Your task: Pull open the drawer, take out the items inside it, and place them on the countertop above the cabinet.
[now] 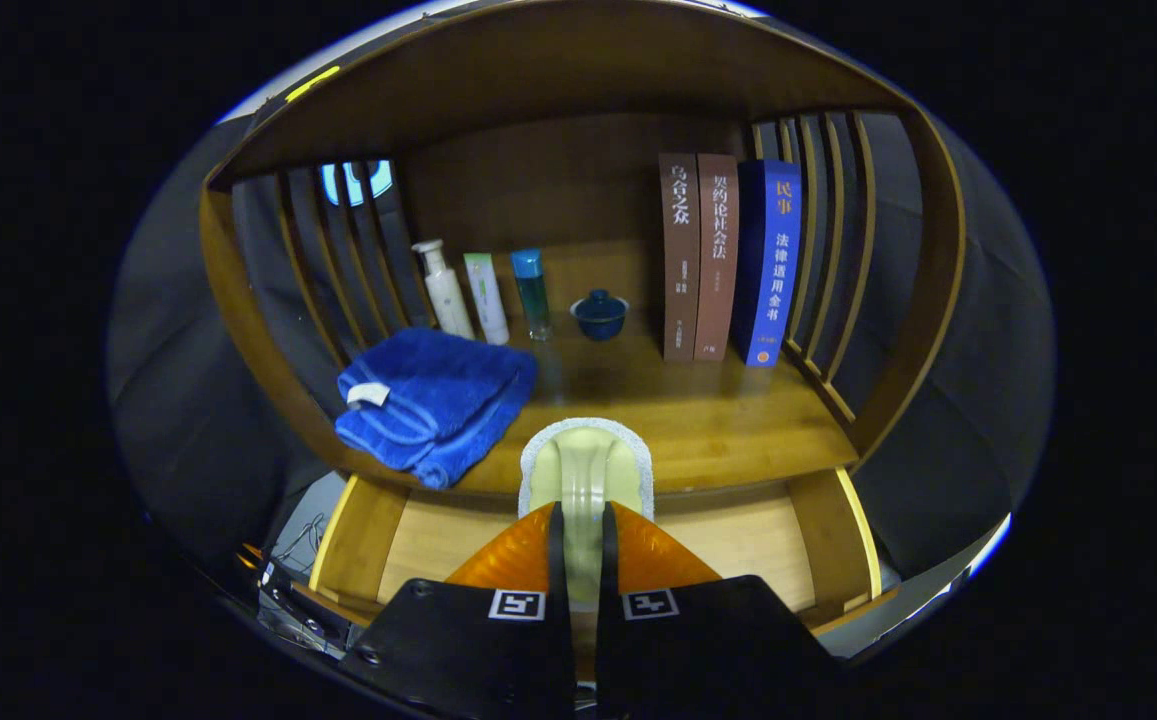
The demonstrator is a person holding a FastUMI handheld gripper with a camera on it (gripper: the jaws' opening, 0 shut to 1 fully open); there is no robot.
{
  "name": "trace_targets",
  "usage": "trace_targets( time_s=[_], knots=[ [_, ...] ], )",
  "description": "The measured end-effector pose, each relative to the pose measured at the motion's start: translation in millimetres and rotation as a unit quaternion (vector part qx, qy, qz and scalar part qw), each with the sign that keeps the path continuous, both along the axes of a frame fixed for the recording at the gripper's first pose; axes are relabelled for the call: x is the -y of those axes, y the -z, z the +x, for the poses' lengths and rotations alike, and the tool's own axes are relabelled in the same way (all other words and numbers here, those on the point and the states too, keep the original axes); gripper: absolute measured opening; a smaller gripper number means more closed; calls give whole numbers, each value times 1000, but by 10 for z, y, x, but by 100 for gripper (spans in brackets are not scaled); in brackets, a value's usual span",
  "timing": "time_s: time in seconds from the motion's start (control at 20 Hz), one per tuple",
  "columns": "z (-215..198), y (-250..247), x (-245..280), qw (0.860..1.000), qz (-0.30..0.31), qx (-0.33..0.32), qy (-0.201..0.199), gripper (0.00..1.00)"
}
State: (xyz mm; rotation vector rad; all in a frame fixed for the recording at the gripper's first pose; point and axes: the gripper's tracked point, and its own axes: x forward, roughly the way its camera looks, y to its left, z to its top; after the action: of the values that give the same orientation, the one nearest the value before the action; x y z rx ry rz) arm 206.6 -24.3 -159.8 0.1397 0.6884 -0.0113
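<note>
My gripper (581, 520) is shut on the handle of a pale yellow-green scrubber (586, 465) with a white fuzzy rim. The scrubber sticks out ahead of the fingers, and its head reaches over the front edge of the wooden countertop (728, 415). Below the fingers the drawer (856, 530) stands pulled open; the bare light wood of its bottom shows on both sides of the gripper. I cannot tell whether the scrubber rests on the countertop or hangs just above it.
On the countertop lie a folded blue towel (433, 400) at the left front, three slim bottles (483, 295) and a small lidded blue cup (599, 314) at the back, and three upright books (728, 260) at the right. Slatted wooden side walls and a top board enclose the shelf.
</note>
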Motion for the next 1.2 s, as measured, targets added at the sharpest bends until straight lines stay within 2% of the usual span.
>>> trace_targets(
  time_s=[0.35, 0.55, 0.65, 0.7, 0.75, 1.0, 1.1, 1.2],
  knots=[
    [931, 207, 21, 999, 28, -37, 7, 13],
    [1252, 467, -2, 997, 21, -68, 4, 13],
    [1366, 496, 4, 998, 21, -60, 7, 14],
    [1394, 484, 5, 998, 24, -59, 7, 20],
    [1391, 479, 7, 998, 28, -58, 11, 22],
    [1353, 488, 25, 998, 37, -55, 13, 82],
    [1297, 379, 34, 999, 33, -39, 13, 100],
    [1167, 201, 22, 999, 29, -14, 12, 99]
  ],
)
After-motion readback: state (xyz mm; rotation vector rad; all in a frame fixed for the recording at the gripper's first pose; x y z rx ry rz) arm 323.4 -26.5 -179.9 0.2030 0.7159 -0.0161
